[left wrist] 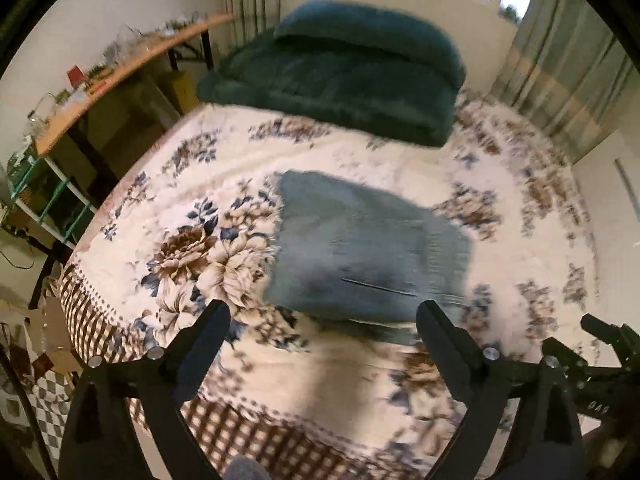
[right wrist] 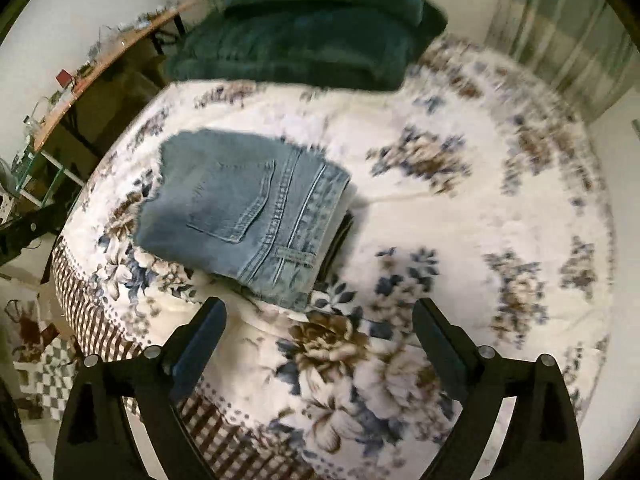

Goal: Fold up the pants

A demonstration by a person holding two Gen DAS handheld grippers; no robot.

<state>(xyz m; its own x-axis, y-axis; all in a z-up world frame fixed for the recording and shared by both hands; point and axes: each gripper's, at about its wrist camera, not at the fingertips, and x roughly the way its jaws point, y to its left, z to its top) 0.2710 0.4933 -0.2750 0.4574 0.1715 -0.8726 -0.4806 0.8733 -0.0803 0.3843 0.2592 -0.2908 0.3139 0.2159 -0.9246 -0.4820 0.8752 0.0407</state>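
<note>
Light blue jeans point(right wrist: 244, 216) lie folded into a compact bundle on the flowered bedspread point(right wrist: 440, 208), back pocket and waistband facing up. In the left wrist view the pants point(left wrist: 360, 252) are blurred, just beyond my fingertips. My left gripper point(left wrist: 322, 316) is open and empty, held above the bed's near edge in front of the bundle. My right gripper point(right wrist: 320, 314) is open and empty, near the bundle's lower right corner and apart from it. The right gripper point(left wrist: 600, 344) also shows at the right edge of the left wrist view.
A folded dark green blanket point(left wrist: 340, 68) lies at the far end of the bed. A wooden desk point(left wrist: 120, 68) with clutter stands to the left, a green-framed rack point(left wrist: 48, 196) below it. Curtains point(left wrist: 568, 80) hang at right. The bed's checkered edge point(left wrist: 240, 436) is closest to me.
</note>
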